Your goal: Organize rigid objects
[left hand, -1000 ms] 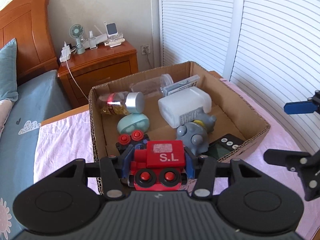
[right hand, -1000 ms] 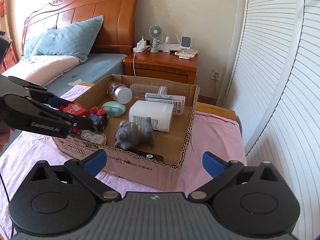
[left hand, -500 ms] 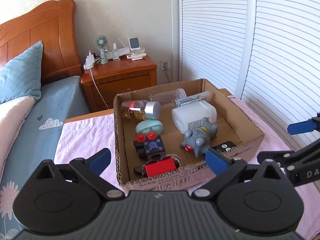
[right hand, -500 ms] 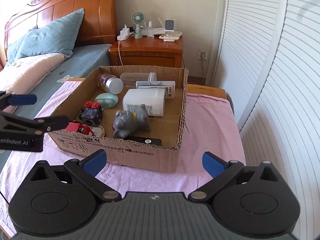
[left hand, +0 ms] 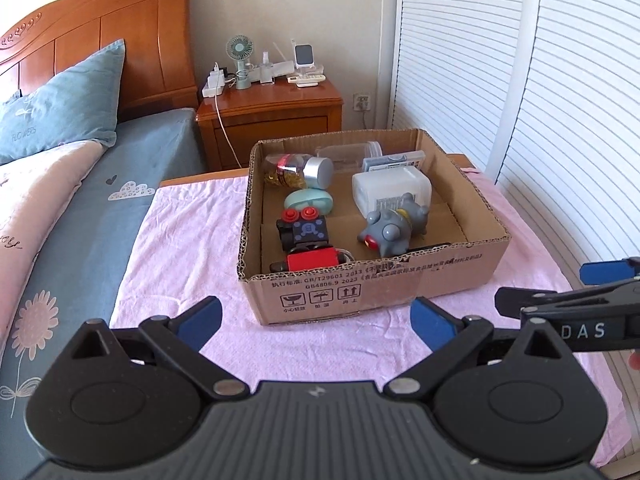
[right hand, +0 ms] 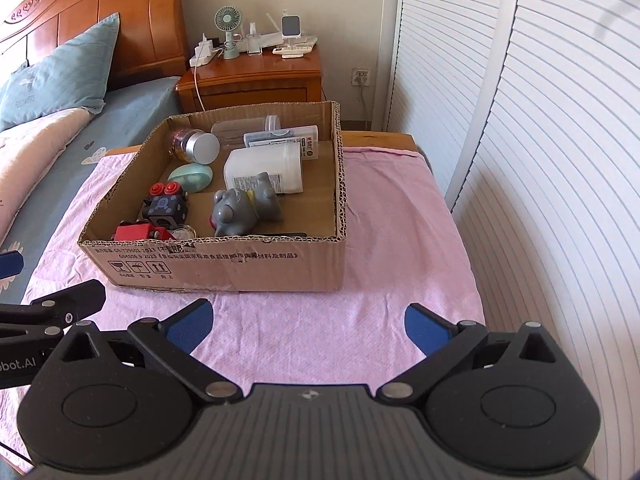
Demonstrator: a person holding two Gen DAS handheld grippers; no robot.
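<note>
A cardboard box stands on a pink cloth. In its near left corner lies a red toy block, behind it a dark toy block with red buttons. A grey toy figure, a white container, a mint case and a silver-lidded jar also lie inside. My left gripper is open and empty, just in front of the box. My right gripper is open and empty too, before the box and right of the left gripper.
A bed with a blue pillow runs along the left. Behind the box stands a wooden nightstand with a small fan and a cable. White louvered doors close off the right side near the table edge.
The left gripper let go of the red toy block, which now lies in the box's near left corner, and drew back with open jaws. The right gripper also backed away a little.
</note>
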